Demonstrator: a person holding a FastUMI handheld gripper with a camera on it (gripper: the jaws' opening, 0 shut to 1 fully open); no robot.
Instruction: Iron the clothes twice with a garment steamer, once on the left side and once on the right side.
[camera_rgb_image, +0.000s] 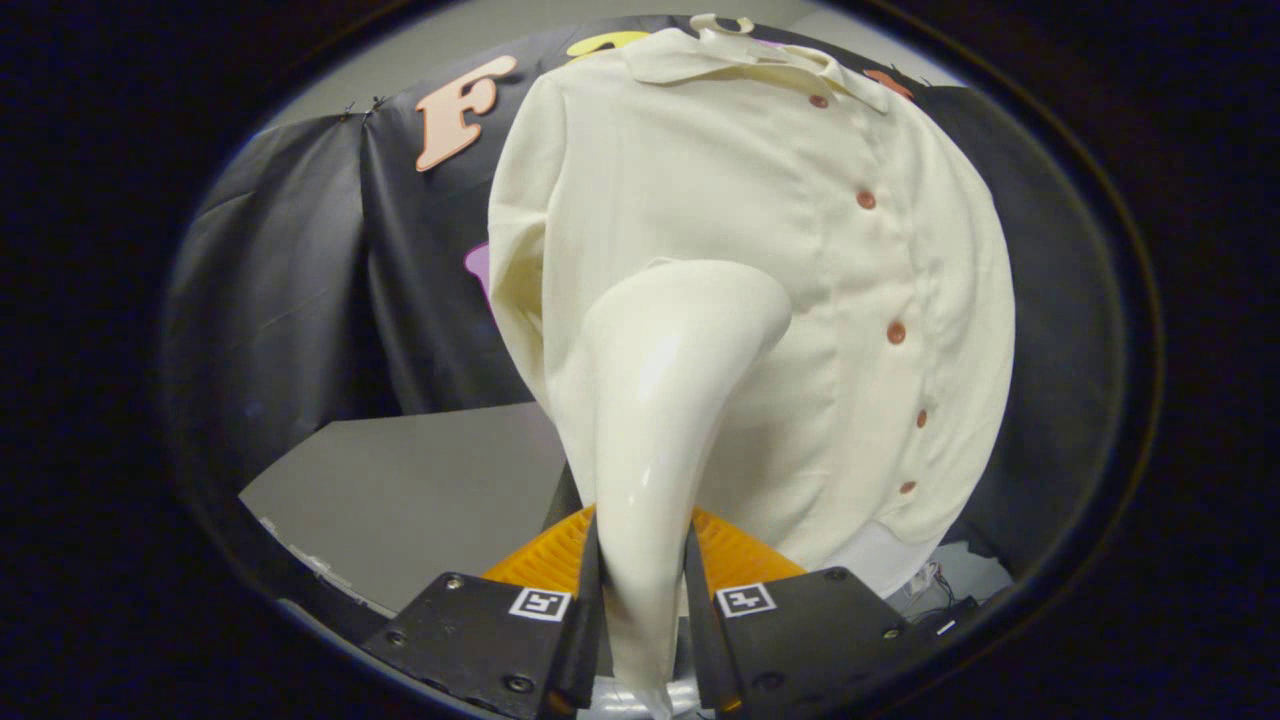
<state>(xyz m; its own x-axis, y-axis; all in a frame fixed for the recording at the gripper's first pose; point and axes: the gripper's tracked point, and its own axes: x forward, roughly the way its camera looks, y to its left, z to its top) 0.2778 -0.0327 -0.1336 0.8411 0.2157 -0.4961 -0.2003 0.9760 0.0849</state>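
Note:
A cream button-up shirt (760, 180) with brown buttons hangs from a hanger in front of the black cloth wall. My gripper (642, 560) is shut on the glossy cream handle of the garment steamer (660, 400), which rises from between the fingers. The steamer's head sits against the shirt's front, on the panel left of the button row, about mid-height. The steamer hides part of the shirt's lower left panel.
A grey tabletop (420, 500) lies below and to the left of the shirt. Black cloth wall (300, 290) stands behind and on both sides. Some cables lie low on the right (935, 585), beyond the shirt's hem.

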